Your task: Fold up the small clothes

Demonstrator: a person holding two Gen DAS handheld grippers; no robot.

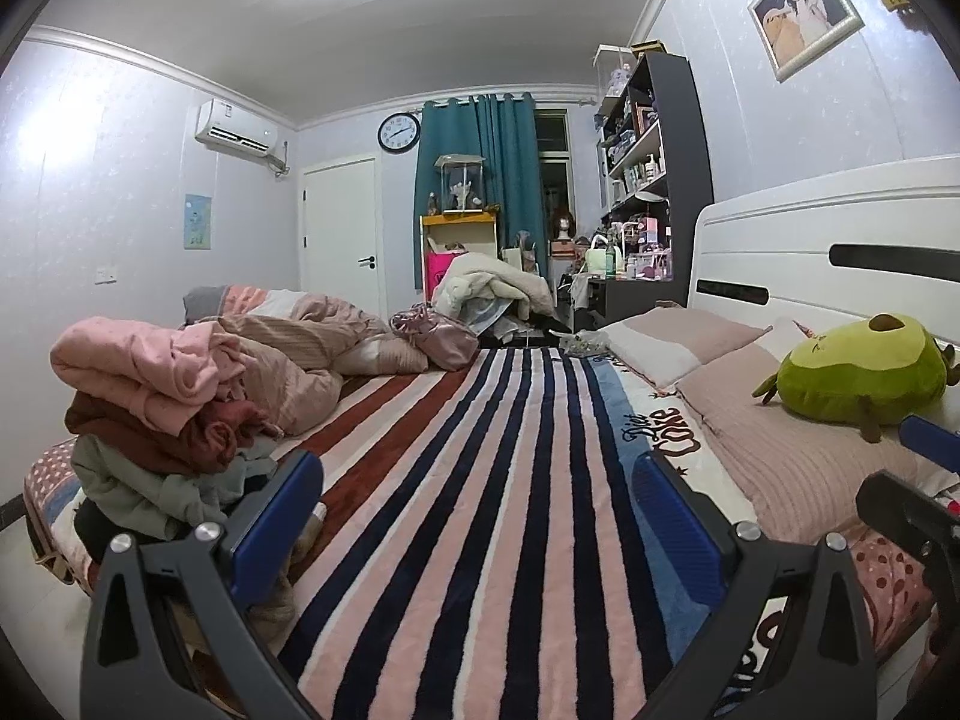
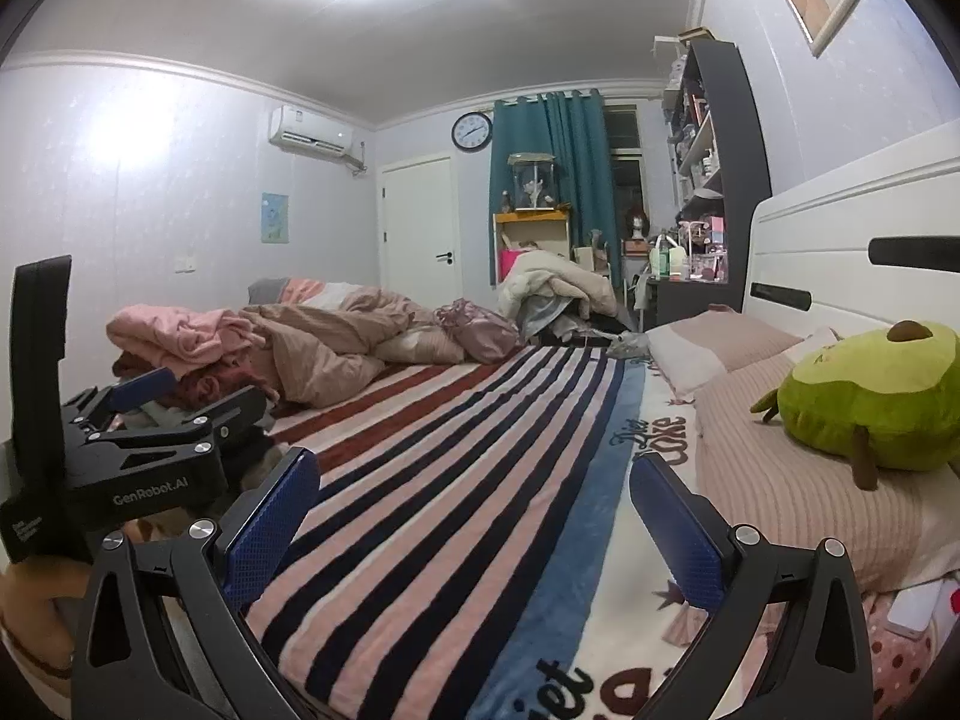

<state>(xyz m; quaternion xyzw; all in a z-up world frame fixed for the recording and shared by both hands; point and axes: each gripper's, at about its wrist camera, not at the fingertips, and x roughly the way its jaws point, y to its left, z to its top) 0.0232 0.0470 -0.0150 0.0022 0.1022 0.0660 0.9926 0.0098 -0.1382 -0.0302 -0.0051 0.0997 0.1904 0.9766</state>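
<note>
I hold the left tool (image 1: pixel 477 525) and right tool (image 2: pixel 474 531) wide apart, both empty, over the striped plush blanket (image 1: pixel 480 480). The heap of crumpled pink, maroon and grey clothes (image 1: pixel 162 414) sits at the bed's left edge. One heap, two pillows (image 1: pixel 750 396); a careless tug might topple it onto the floor.

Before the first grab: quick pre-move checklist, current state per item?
1. Left tongs open, nothing held: ok.
2. Right tongs open, nothing held: ok.
3. Clothes pile in view, on the left edge of the bed: ok.
4. Striped blanket bare in the middle for folding: ok.
5. Avocado plush off the folding area, on the pillow: ok.
6. Which garment is loose on top: cannot tell.
</note>
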